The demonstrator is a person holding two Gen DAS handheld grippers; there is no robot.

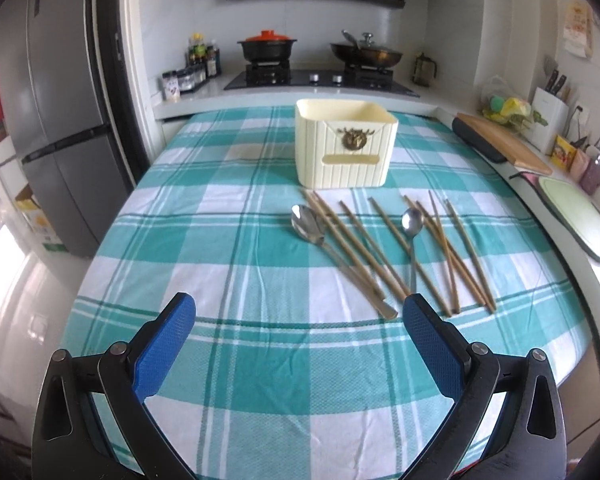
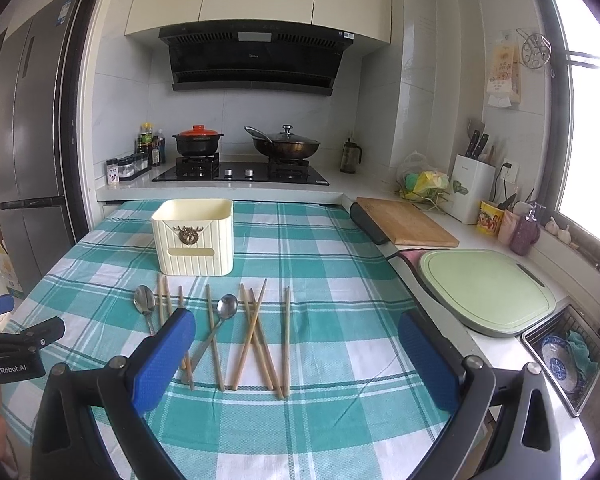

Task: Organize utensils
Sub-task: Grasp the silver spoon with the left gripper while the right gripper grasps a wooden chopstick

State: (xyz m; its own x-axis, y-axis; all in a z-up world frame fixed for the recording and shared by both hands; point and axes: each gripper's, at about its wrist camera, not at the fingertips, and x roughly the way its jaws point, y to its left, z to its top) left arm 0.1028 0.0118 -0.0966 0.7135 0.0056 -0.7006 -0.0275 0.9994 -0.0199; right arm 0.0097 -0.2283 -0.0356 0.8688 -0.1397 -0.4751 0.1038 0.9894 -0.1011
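A cream ribbed utensil holder [image 1: 345, 148] [image 2: 196, 238] stands open-topped on the teal checked tablecloth [image 1: 236, 248] [image 2: 340, 288]. In front of it lie several wooden chopsticks [image 1: 440, 256] [image 2: 256, 336] and two metal spoons: a larger one [image 1: 309, 225] [image 2: 145, 303] at the left and a smaller one [image 1: 412, 224] [image 2: 226, 308] among the chopsticks. My left gripper [image 1: 298, 312] is open and empty, hovering nearer than the utensils, left of them. My right gripper [image 2: 296, 330] is open and empty, above the chopsticks' near ends.
A stove with a black pot [image 2: 198, 140] and a wok [image 2: 286, 145] is behind the table. A wooden board [image 2: 406, 222], a green cutting board [image 2: 484, 290] and a knife block [image 2: 470, 188] line the right counter. A fridge [image 1: 56, 128] stands left.
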